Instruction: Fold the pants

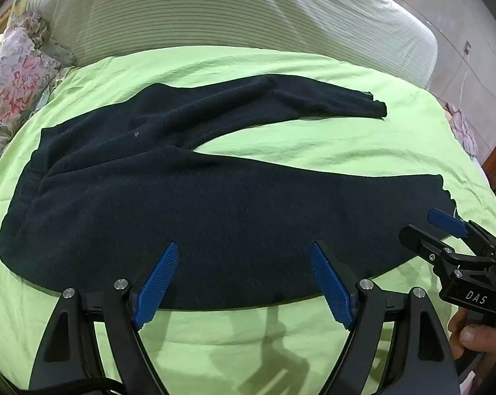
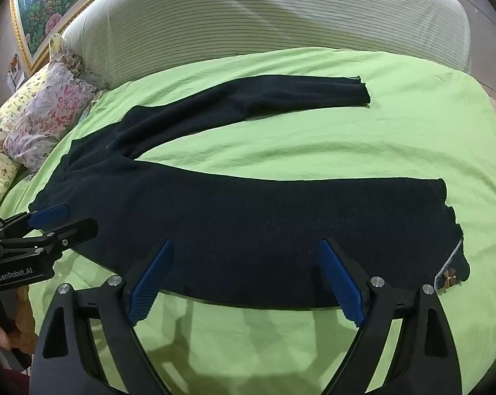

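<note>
i see the dark navy knit pants (image 1: 169, 197) lying flat on the bed's light green sheet (image 1: 313, 151), waistband toward the floral pillow (image 1: 14, 85) at the left, the two legs spread apart in a v toward the right. my left claw (image 1: 244, 283) hangs released, blue pads wide apart over the near edge of the closer leg, nothing between them. my right claw (image 2: 248, 283) is released as well, its blue pads spread above the same leg's lower edge, nearer the frayed cuff (image 2: 452, 230). from the left view the right claw (image 1: 445, 227) sits just beside that cuff. a striped, pale headboard cushion (image 2: 264, 23) rises behind the bed.
</note>
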Motion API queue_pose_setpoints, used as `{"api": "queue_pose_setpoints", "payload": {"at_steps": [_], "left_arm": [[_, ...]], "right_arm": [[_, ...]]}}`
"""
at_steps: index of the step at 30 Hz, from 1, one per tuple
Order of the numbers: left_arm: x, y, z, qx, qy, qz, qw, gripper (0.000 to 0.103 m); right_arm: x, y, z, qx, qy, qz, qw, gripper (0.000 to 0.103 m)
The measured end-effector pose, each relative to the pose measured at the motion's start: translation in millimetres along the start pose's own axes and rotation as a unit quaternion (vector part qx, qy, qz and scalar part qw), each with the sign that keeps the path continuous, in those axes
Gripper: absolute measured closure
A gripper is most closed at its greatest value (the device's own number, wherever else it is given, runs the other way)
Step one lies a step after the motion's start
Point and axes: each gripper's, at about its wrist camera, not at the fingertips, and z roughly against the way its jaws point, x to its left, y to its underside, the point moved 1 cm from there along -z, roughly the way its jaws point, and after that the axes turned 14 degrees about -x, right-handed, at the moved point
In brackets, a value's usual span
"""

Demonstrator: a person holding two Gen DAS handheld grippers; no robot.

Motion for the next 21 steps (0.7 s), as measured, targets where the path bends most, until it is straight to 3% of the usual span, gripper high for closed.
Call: {"api": "queue_pose_setpoints", "payload": {"at_steps": [21], "left_arm": [[0.8, 3.1, 0.5, 0.003, 0.003, 0.000, 1.0000, 0.020]], "right_arm": [[0.5, -0.8, -0.5, 0.004, 0.005, 0.001, 1.000, 0.014]]}}
